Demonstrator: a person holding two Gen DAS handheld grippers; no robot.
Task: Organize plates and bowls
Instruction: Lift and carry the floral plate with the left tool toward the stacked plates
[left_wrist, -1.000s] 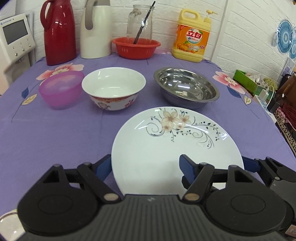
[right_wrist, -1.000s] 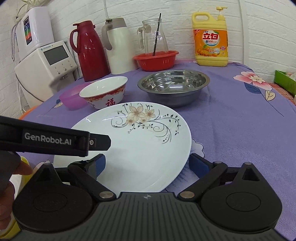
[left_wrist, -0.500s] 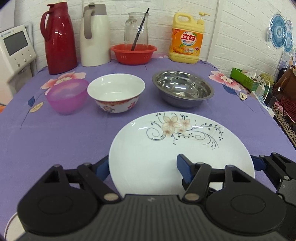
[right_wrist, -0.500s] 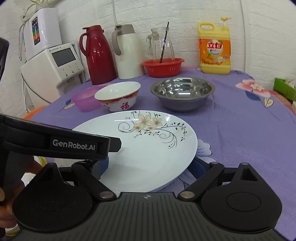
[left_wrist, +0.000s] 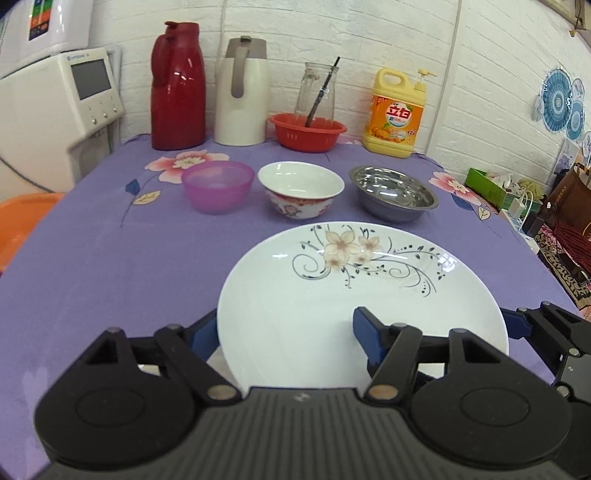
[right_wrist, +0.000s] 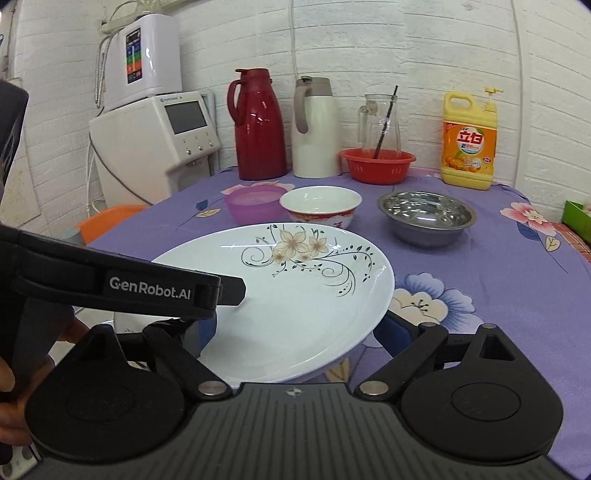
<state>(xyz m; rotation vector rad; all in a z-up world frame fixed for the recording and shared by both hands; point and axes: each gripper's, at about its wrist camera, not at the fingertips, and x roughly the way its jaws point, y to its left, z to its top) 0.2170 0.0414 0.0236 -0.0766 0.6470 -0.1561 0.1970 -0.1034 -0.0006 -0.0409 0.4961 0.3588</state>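
Note:
A white plate with a flower pattern (left_wrist: 354, 295) (right_wrist: 295, 295) is held up above the purple table, near the front edge. My left gripper (left_wrist: 284, 332) is shut on the plate's near rim, one blue finger under it and one on top. My right gripper (right_wrist: 295, 332) grips the plate's right side, its fingers partly hidden by the plate. Behind the plate stand a purple plastic bowl (left_wrist: 218, 186) (right_wrist: 255, 201), a white ceramic bowl with red trim (left_wrist: 301, 192) (right_wrist: 320, 205) and a steel bowl (left_wrist: 395, 192) (right_wrist: 426, 216) in a row.
At the table's back stand a red thermos (left_wrist: 179, 88), a white jug (left_wrist: 242, 92), a red basket (left_wrist: 308, 131) with a glass pitcher, and a yellow detergent bottle (left_wrist: 395, 114). A white appliance (right_wrist: 155, 144) stands left; an orange stool (right_wrist: 107, 219) beside the table.
Both grippers have risen and drawn back with the plate. The plate now hangs higher above the table and the bowls look farther away.

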